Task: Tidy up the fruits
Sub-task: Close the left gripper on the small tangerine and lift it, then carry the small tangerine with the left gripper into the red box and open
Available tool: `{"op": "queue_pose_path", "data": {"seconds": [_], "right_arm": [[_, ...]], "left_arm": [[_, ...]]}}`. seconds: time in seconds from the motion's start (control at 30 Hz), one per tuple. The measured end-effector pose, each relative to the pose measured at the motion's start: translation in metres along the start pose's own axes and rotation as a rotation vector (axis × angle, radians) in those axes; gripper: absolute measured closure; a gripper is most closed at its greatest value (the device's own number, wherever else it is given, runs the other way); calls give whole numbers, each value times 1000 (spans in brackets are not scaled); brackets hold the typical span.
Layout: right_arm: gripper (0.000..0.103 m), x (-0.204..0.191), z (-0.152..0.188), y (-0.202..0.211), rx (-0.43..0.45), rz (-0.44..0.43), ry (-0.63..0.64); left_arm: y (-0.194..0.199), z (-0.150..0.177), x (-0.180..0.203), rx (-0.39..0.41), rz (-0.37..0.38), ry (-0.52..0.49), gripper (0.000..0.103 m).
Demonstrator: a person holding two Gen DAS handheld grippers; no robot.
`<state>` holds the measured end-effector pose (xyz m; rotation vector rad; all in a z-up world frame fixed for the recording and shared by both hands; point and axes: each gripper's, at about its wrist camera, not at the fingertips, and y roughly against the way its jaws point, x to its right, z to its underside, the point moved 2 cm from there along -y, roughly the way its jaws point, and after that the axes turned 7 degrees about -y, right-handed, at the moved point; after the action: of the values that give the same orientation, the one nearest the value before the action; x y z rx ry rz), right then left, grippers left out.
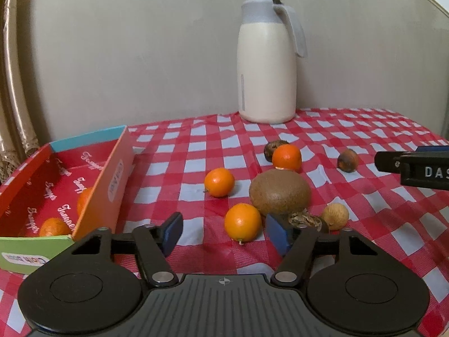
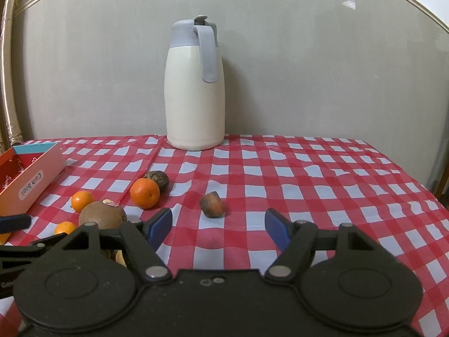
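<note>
My left claw (image 1: 224, 231) stands part-open, gripping nothing, around the near orange (image 1: 243, 222), which lies on the worktop just in front of the big brown fruit (image 1: 280, 191); it looks light, round, likely to roll, so I would pinch across its middle.

My left view's edge cuts off my right gripper (image 1: 415, 165); the colourful cardboard box's (image 1: 112, 185) wall half-hides an orange (image 1: 84, 200).
</note>
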<state>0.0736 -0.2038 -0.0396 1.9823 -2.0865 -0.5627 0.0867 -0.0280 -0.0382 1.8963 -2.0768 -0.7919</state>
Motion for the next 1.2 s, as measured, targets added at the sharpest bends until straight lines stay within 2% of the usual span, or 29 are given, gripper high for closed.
{"op": "queue_pose_path", "data": {"seconds": [0.37, 0.43, 0.63, 0.83, 1.2], "right_arm": [[30, 6, 2, -4, -8, 9, -11], [31, 7, 2, -4, -9, 10, -12], [31, 8, 2, -4, -8, 11, -19], [31, 5, 2, -3, -5, 5, -17], [31, -28, -3, -1, -1, -48, 8]], "left_arm": [[-22, 1, 15, -52, 19, -3, 60], [-23, 1, 17, -50, 23, -2, 70], [-21, -1, 17, -47, 31, 4, 71], [-4, -5, 9, 16, 13, 5, 71], [24, -5, -43, 71, -60, 72, 71]]}}
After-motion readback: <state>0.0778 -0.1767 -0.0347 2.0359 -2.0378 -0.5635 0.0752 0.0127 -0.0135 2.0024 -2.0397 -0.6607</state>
